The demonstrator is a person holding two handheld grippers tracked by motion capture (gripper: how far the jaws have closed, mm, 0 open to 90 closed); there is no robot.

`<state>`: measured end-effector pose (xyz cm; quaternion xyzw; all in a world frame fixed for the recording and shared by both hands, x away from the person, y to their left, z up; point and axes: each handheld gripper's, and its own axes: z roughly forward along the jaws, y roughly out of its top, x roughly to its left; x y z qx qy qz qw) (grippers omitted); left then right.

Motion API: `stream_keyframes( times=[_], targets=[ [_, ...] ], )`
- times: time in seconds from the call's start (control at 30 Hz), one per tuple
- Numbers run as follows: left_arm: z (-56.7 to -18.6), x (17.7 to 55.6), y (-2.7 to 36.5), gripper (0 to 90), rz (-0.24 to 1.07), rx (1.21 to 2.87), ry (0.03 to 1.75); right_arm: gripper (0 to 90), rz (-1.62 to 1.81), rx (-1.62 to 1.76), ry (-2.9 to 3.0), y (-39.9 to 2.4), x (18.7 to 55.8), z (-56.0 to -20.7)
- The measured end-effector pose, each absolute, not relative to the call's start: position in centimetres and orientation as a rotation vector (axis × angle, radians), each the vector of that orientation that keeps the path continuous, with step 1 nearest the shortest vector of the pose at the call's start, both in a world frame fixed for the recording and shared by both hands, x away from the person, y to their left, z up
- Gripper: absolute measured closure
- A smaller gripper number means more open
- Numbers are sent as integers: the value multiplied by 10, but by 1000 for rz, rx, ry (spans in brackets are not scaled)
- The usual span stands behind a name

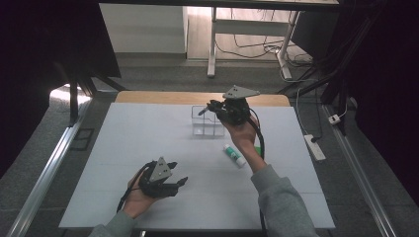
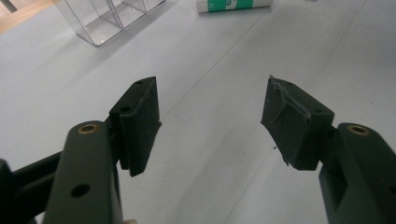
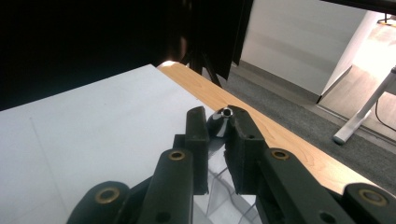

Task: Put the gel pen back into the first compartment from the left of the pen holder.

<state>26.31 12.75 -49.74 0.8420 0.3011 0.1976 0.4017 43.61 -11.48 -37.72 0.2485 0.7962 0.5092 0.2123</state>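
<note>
Left gripper [image 1: 184, 181] idles near you, jaws wide and empty, while your right gripper [image 1: 203, 111] pinches a pen [image 3: 221, 122] above the clear organizer [image 1: 207, 129] — placing step; next, tip it upright over a compartment, then release.

From above the near side we look forward and down on the whole white table [image 1: 148, 148]. Our left gripper camera sits low, facing the clear organizer [image 2: 107, 21], which the high view shares. The right gripper camera looks closely toward the far wooden edge [image 3: 261, 116].
</note>
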Motion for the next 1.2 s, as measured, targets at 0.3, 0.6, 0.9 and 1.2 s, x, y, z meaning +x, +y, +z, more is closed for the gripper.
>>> stream_keyframes(
  times=[0.3, 0.6, 0.9, 1.2],
  targets=[
    [-498, 264, 128, 363, 501, 2134, 760, 787, 1361, 797, 2229, -104, 464, -386],
    [-498, 264, 129, 363, 507, 2139, 759, 617, 1305, 850, 2309, -95, 482, -408],
    [-498, 265, 130, 363, 507, 2137, 765, 481, 1317, 858, 2290, -111, 471, -410],
    [-499, 265, 130, 363, 507, 2139, 767, 475, 1338, 855, 2291, -133, 456, -413]
  ],
)
